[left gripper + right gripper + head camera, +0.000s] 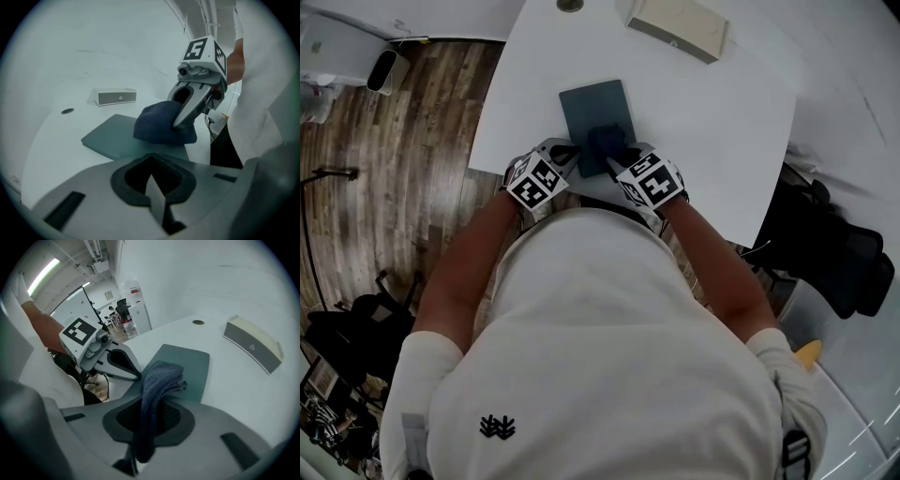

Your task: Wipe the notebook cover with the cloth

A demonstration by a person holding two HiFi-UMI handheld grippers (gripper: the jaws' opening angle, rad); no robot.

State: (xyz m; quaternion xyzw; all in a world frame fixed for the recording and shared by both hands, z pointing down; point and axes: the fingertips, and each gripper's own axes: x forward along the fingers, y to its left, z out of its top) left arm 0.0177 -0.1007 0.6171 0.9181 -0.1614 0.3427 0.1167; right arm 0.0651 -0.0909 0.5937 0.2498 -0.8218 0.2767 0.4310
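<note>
While right hand-held gripper [623, 159] pinches cloth [605, 141], left hand-held gripper [567, 153] pressed together, white table [703, 112], wood floor [403, 150].

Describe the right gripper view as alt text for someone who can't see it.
The right gripper, jaws shut on a dark blue cloth, drapes it onto a teal notebook lying flat on a white table. The left gripper has its tip at the notebook's left edge; a pale box lies beyond, to the right.
</note>
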